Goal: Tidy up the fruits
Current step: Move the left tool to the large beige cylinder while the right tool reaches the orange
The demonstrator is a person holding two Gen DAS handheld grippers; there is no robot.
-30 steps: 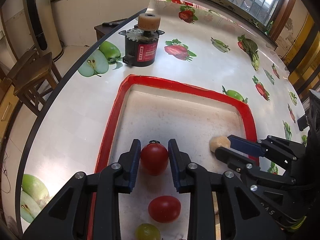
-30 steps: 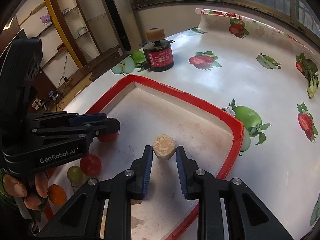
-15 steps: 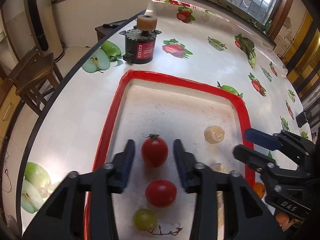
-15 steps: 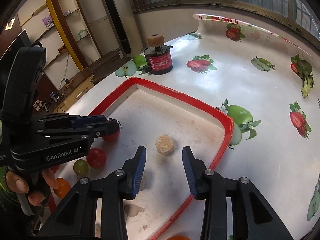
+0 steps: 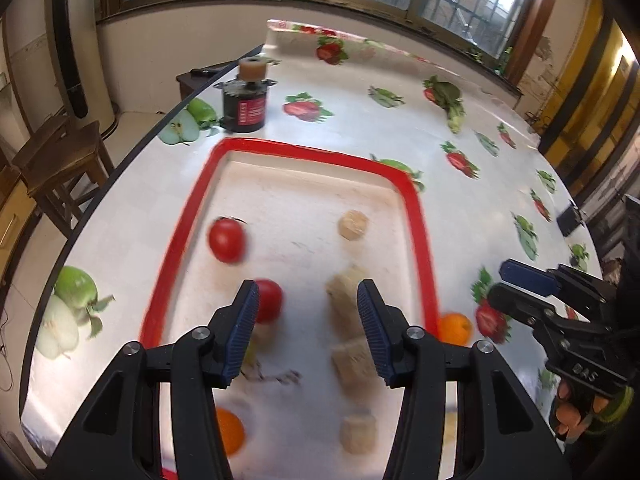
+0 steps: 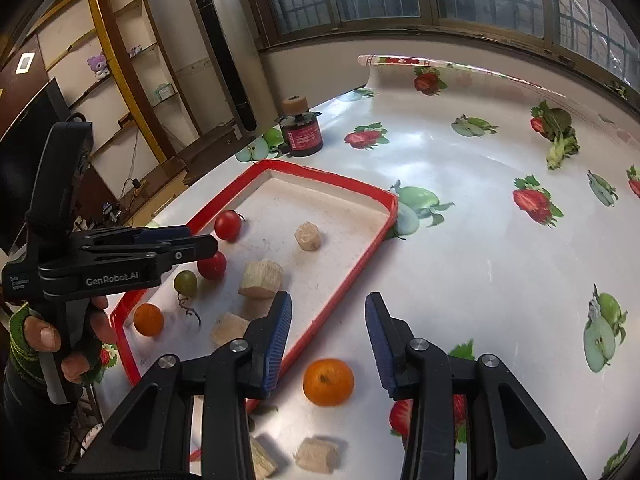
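Left wrist view is smeared with blur, and the left gripper (image 5: 306, 320) hides part of the green grape (image 6: 185, 281) in the red tray (image 6: 340, 284); its jaws are opening, empty. That tray holds two tomatoes (image 6: 228, 225), a small orange (image 6: 148, 319) and pale wooden blocks (image 6: 261, 279). Just outside the tray's near rim, another orange (image 6: 328, 381) lies between the right gripper (image 6: 327, 332) jaws, parted and untouching.
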